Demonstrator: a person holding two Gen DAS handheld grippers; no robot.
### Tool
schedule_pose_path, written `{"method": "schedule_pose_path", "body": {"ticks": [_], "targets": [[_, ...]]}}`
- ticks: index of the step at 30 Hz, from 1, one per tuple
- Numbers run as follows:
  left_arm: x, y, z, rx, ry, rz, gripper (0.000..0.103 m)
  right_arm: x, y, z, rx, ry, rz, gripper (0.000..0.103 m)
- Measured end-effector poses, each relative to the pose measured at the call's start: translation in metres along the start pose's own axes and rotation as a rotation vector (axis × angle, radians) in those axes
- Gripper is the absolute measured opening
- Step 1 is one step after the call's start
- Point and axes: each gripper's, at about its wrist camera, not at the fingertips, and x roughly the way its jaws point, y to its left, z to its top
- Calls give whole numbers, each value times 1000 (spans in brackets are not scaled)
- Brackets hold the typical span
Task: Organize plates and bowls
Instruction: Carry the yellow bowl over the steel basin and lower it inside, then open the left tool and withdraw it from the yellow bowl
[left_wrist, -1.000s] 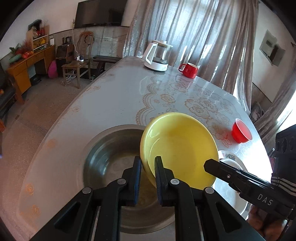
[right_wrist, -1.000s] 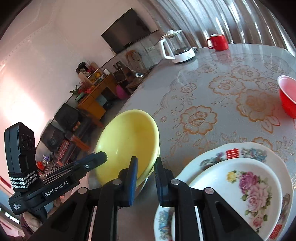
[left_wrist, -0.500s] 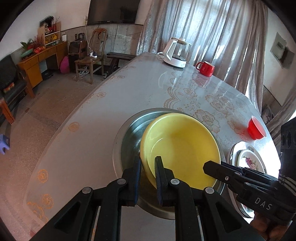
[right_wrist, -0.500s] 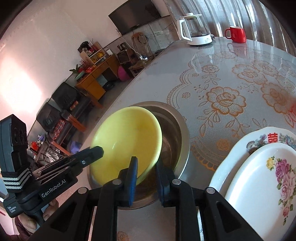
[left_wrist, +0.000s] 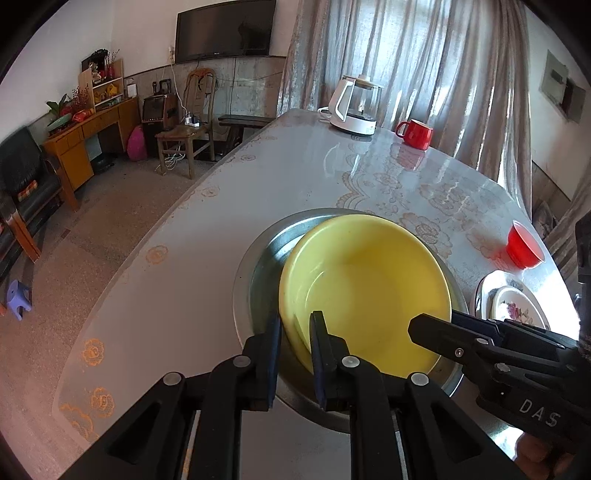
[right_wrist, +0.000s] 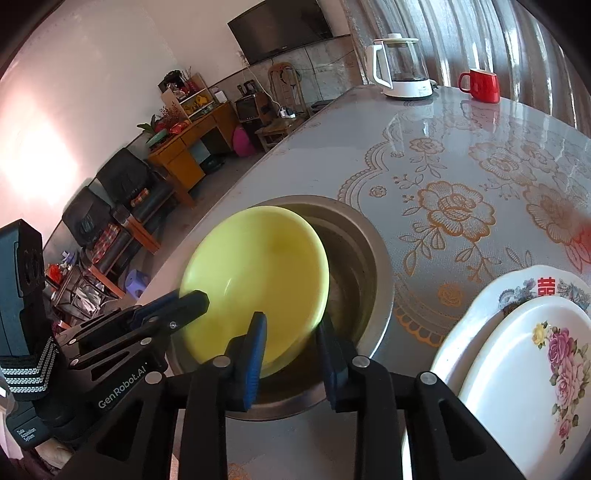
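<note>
A yellow bowl (left_wrist: 369, 280) sits tilted inside a wide steel basin (left_wrist: 258, 258) on the patterned table. My left gripper (left_wrist: 297, 332) is shut on the bowl's near rim, one pad inside and one outside. In the right wrist view the same yellow bowl (right_wrist: 258, 273) leans in the steel basin (right_wrist: 365, 258). My right gripper (right_wrist: 291, 343) straddles its rim; its jaws are opening, and a clear gap shows beside the right pad. Each gripper's fingers reach into the other's view.
Two stacked flowered plates (right_wrist: 517, 369) lie just right of the basin. A small red bowl (left_wrist: 522, 245) sits beyond them. A red mug (left_wrist: 415, 133) and a white kettle (left_wrist: 354, 107) stand at the table's far end. The table edge drops to the floor on the left.
Both grippers lowered the yellow bowl from above the basin down into it. The right jaws, shut on the rim before, have spread apart. The left grip is unchanged.
</note>
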Motion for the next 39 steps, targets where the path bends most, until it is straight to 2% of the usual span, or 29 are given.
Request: {"method": "schedule_pose_path", "body": {"ticks": [7, 9, 17, 19, 22, 24, 25, 33, 39], "targets": [[-4, 1, -2, 6, -5, -7, 18, -2, 1, -2, -5, -17, -9, 29], [-6, 1, -3, 10, -10, -6, 18, -4, 3, -3, -11, -26, -30, 33], [-11, 3, -4, -8, -15, -28, 18, -5, 0, -3, -13, -46, -34, 34], [-13, 4, -4, -18, -18, -46, 22, -5, 0, -4, -13, -49, -31, 34], [-17, 3, -5, -27, -33, -81, 36, -7, 0, -5, -7, -57, -18, 35], [-21, 0, -6, -15, -56, -41, 58, -9, -1, -6, -1, -63, -8, 37], [-23, -1, -6, -5, -71, -16, 61, -11, -1, -6, 0, -65, -5, 38], [-22, 2, -9, -8, -73, 13, 64, -25, -7, -11, 32, -99, 7, 40], [-30, -4, -9, 7, -100, 43, 79, -36, -18, -14, 64, -121, 10, 43]]}}
